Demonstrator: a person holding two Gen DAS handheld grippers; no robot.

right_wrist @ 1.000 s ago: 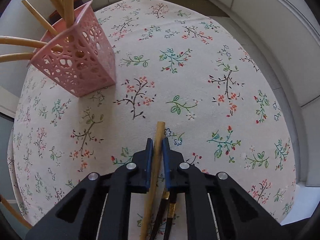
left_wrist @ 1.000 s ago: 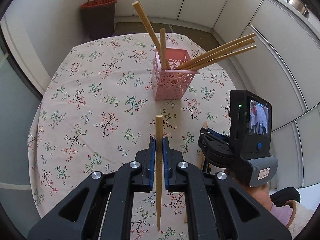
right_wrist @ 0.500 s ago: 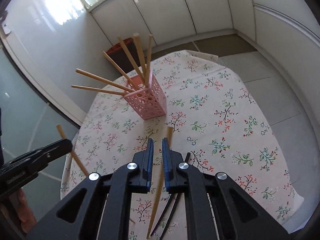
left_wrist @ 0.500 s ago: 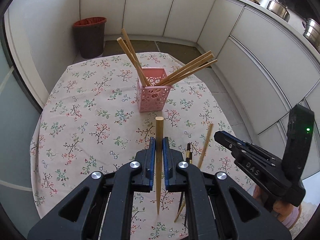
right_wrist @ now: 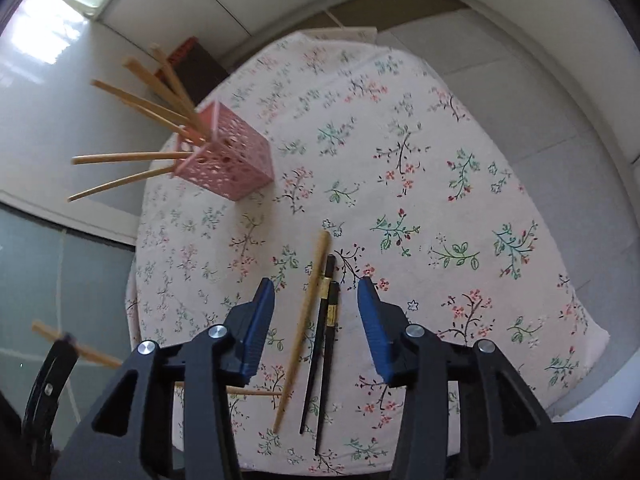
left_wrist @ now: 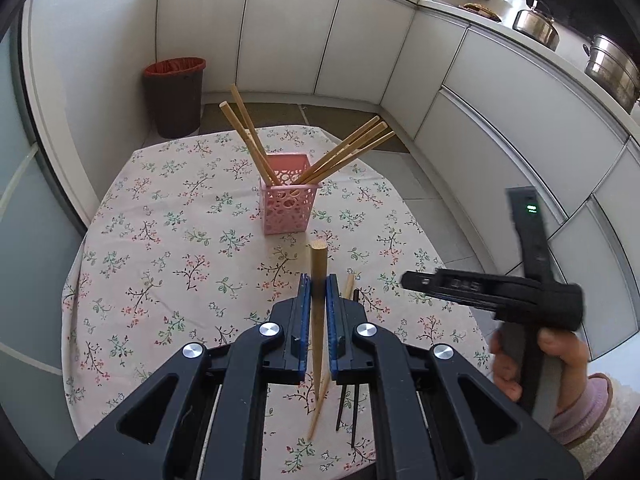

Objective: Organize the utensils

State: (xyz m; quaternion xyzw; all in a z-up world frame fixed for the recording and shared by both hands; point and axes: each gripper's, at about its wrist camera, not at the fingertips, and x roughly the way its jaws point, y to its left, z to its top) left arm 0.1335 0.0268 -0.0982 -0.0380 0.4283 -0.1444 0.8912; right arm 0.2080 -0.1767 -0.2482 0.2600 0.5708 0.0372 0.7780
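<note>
Left gripper point(left_wrist: 316, 292): jaws nearly closed, blue pads clamped on a wooden chopstick point(left_wrist: 318, 272) whose blunt end sticks up just past the fingertips, shaft running back down between the fingers, lifted clear of the cloth. Right gripper point(right_wrist: 316, 304): jaws spread wide, gripping nothing, hovering above the utensils left on the table. Between those open fingers, flat on the floral tablecloth point(right_wrist: 440, 184): a loose wooden chopstick point(right_wrist: 306, 320) lying lengthwise, and touching its right side a pair of black chopsticks point(right_wrist: 326, 332) with gold bands. Another thin wooden stick point(right_wrist: 256, 392) crosswise near the lower ends, mostly hidden by the gripper body, so hard to say what it is. Farther out, near the middle of the table: a pink perforated holder point(left_wrist: 289, 210), upright, with several wooden chopsticks point(left_wrist: 348, 150) fanned out of it, some leaning left, some right. Beyond the table: a dark waste bin point(left_wrist: 175, 96) by white cabinets point(left_wrist: 288, 36), metal pots point(left_wrist: 536, 26) up on the counter.
</note>
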